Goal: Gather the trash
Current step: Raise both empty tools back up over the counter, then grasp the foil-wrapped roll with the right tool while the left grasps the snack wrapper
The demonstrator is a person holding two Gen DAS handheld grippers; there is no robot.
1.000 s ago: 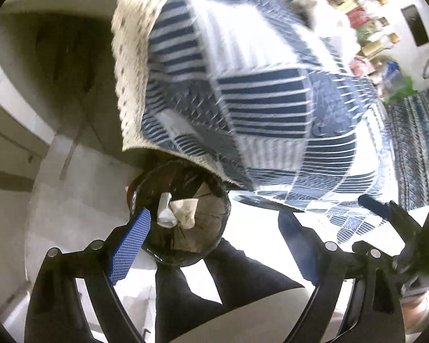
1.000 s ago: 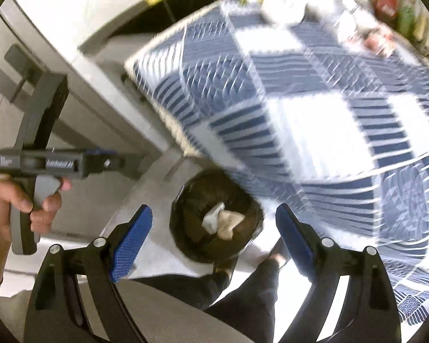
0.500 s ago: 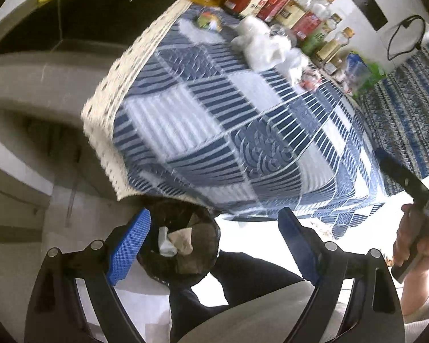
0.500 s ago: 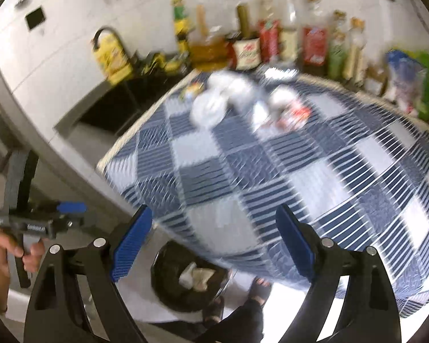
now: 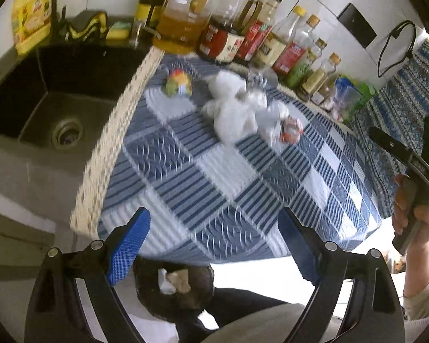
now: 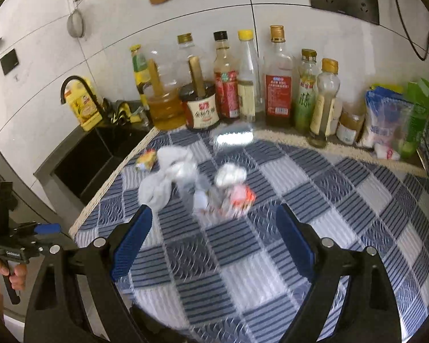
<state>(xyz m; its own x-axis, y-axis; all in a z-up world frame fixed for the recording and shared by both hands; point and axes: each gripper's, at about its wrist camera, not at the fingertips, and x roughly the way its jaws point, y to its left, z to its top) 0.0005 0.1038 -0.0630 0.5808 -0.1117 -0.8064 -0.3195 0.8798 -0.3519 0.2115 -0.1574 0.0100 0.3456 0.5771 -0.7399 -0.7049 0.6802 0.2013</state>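
Note:
Crumpled white tissues (image 5: 231,111) (image 6: 163,183) lie in a heap on the blue checked tablecloth (image 5: 214,171) (image 6: 271,228). A red and white wrapper (image 5: 291,127) (image 6: 240,197) sits beside them, and a small colourful wrapper (image 5: 178,84) (image 6: 146,161) lies nearer the sink. A dark trash bin (image 5: 174,288) with paper in it stands on the floor under the table's near edge. My left gripper (image 5: 211,248) is open and empty above the bin and table edge. My right gripper (image 6: 213,245) is open and empty over the cloth, short of the heap.
A black sink (image 5: 57,108) (image 6: 91,154) borders the table on the left. Several bottles (image 6: 243,85) (image 5: 228,34) and bags (image 6: 391,120) line the back wall. A person's legs (image 5: 243,308) are by the bin.
Both grippers rose and tilted up from the bin toward the tabletop. The bin has slid to the bottom of the left view and out of the right view; the trash heap and bottles came into view.

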